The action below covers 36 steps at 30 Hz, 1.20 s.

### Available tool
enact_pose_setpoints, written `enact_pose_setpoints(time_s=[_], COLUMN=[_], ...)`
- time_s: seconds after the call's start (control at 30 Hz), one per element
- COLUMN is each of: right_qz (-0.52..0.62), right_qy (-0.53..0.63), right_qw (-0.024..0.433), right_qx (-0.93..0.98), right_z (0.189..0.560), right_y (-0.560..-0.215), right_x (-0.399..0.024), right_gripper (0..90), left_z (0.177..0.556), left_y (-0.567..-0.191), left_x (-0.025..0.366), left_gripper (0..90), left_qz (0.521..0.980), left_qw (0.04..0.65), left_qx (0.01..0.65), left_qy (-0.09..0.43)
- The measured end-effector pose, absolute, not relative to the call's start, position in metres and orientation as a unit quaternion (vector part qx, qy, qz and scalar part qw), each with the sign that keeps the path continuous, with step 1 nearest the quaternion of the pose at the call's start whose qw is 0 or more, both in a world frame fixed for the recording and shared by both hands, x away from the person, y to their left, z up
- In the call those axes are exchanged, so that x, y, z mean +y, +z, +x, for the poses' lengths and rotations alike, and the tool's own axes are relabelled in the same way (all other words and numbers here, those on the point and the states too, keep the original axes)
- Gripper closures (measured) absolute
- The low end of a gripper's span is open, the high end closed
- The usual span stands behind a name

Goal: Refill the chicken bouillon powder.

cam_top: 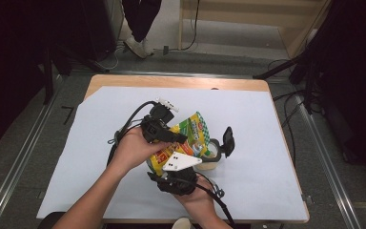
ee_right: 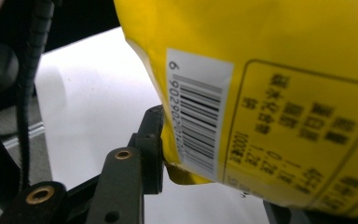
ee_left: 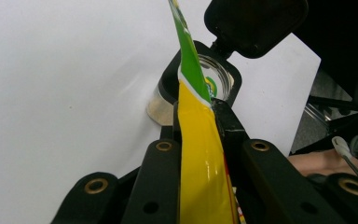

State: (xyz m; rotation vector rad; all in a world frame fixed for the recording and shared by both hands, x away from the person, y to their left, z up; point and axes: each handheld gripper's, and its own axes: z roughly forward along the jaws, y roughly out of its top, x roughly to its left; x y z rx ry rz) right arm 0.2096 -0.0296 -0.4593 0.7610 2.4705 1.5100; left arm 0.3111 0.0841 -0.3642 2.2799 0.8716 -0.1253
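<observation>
A yellow and green snack bag point(cam_top: 193, 131) hangs tilted over the middle of the table, held from both ends. My left gripper point(cam_top: 183, 138) is shut on the bag's upper edge; in the left gripper view the jaws point(ee_left: 199, 112) pinch the flat yellow foil point(ee_left: 200, 158). My right gripper point(cam_top: 174, 169) comes from below and grips the lower end, its grey plate over it. In the right gripper view the barcode side of the bag point(ee_right: 284, 70) sits between the jaws point(ee_right: 214, 177). Below the bag's green tip stands a clear container point(cam_top: 212, 155) with its black flip lid point(cam_top: 228, 139) open.
A white sheet point(cam_top: 267, 124) covers the wooden table point(cam_top: 171, 81). A person's legs and shoes point(cam_top: 140, 28) stand beyond the far edge. Dark stands and cables line both sides of the floor. The container's mouth point(ee_left: 214, 79) and its lid point(ee_left: 256, 23) lie just past the left jaws.
</observation>
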Motion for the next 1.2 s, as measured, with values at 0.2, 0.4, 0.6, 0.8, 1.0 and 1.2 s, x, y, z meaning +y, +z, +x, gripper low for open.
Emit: enact_pose_setpoints(time_s=[0.2,0.4,0.6,0.8,1.0,1.2], right_qz=[0.270,0.283,0.292,0.291,0.285,0.273], right_qy=[0.523,0.537,0.551,0.550,0.549,0.541], right_qw=[0.049,0.032,0.018,0.016,0.017,0.024], right_qx=[0.807,0.794,0.782,0.783,0.786,0.795], right_z=[0.211,0.216,0.219,0.218,0.220,0.224], right_y=[-0.454,-0.453,-0.451,-0.450,-0.450,-0.450], right_x=[-0.030,-0.036,-0.041,-0.039,-0.038,-0.034], right_gripper=[62.2,62.5,62.4,62.0,61.0,58.1], left_z=[0.316,0.319,0.317,0.317,0.317,0.320], left_y=[-0.363,-0.357,-0.350,-0.348,-0.348,-0.348], left_x=[0.081,0.079,0.083,0.082,0.082,0.084], left_gripper=[79.5,70.9,66.3,77.7,79.8,81.1], left_qz=[0.875,0.866,0.864,0.871,0.870,0.868], left_qw=[0.340,0.356,0.363,0.351,0.351,0.355], left_qx=[0.339,0.346,0.344,0.342,0.345,0.347], left_qy=[-0.053,-0.060,-0.051,-0.034,-0.025,-0.024])
